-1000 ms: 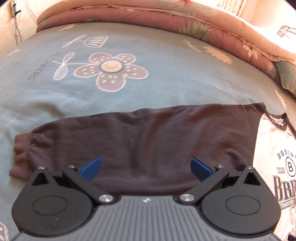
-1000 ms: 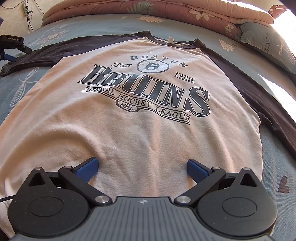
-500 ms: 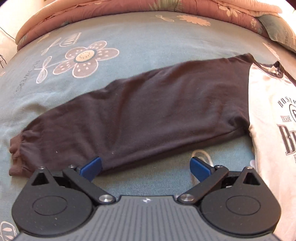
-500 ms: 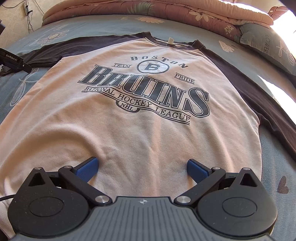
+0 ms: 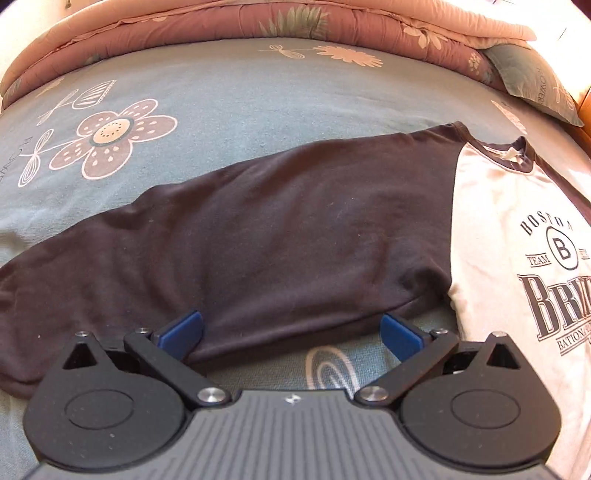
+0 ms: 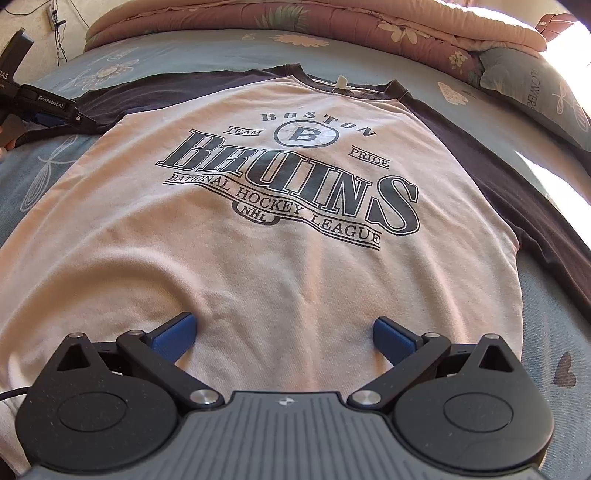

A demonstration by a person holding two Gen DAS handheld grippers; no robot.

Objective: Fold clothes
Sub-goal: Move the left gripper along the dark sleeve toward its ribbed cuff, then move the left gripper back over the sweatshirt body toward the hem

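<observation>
Shirt (image 6: 280, 229) lies flat, print side up, on the bedsheet (image 5: 258, 92): cream body, dark sleeves, "Boston Bruins" print, collar at the far end from the right jaws.

Right gripper (image 6: 282, 334) sits over the shirt's lower body, jaws spread wide, nothing between them; cream fabric runs under both blue fingertips (image 6: 173, 334). Can't tell whether the tips touch the cloth.

Left gripper (image 5: 291, 334) is at the near edge of the left sleeve (image 5: 258, 229), jaws also wide apart and gripping nothing. The sleeve's lower hem runs across just ahead of the gap; the left-hand fingertip (image 5: 181, 330) overlaps the hem, the right-hand one (image 5: 400, 334) sits over bare sheet just beside the armpit. Sleeve runs out flat to the left of the jaws, cuff out of frame. Shirt body is to the right of these jaws.

In the right wrist view the left gripper shows up far left of the jaws, at the sleeve. The other sleeve (image 6: 535, 206) trails off to the right, diagonal, flat.

Around: sheet is blue-grey with flower prints (image 5: 107, 136). Folded pink floral quilt (image 5: 295, 22) is piled well beyond both jaws. Blue pillow (image 6: 535, 85) is far right beyond the shirt. Nothing lies on the shirt or between either pair of jaws and the fabric.
</observation>
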